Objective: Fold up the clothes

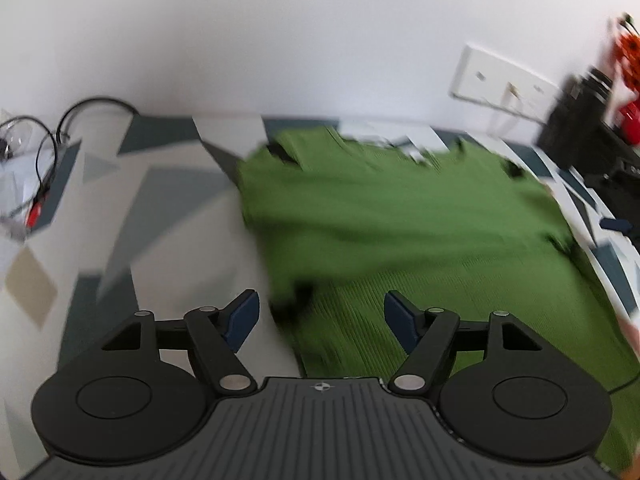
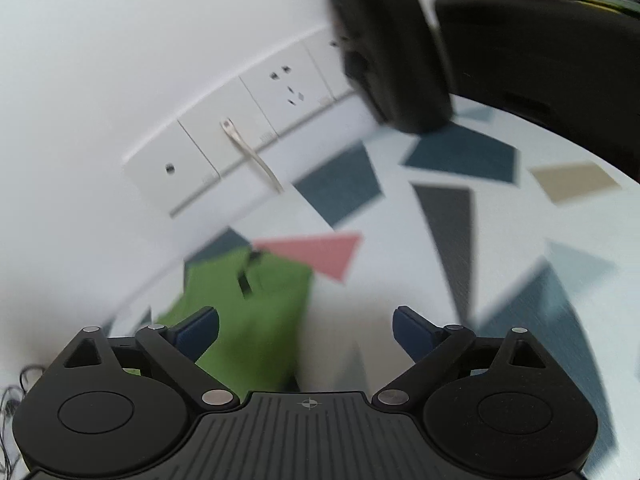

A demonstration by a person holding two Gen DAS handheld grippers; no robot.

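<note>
While the left gripper (image 1: 322, 322) hangs with its blue-padded jaws spread wide and empty, the ribbed green knitted garment (image 1: 400, 220) lies blurred on the geometric-patterned tablecloth (image 1: 168, 208) from twelve to three o'clock — its near edge under the fingers. At the right wrist, the right gripper (image 2: 306, 334) gapes equally wide, holding nothing; the garment (image 2: 256, 312) sits at eleven o'clock, below a white wall socket panel (image 2: 240, 136).

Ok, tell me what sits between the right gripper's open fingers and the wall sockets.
In the right wrist view, the right gripper is open and holds nothing. Toward the wall sockets lie a corner of the green garment, then patterned tablecloth. Nothing else shows.
</note>
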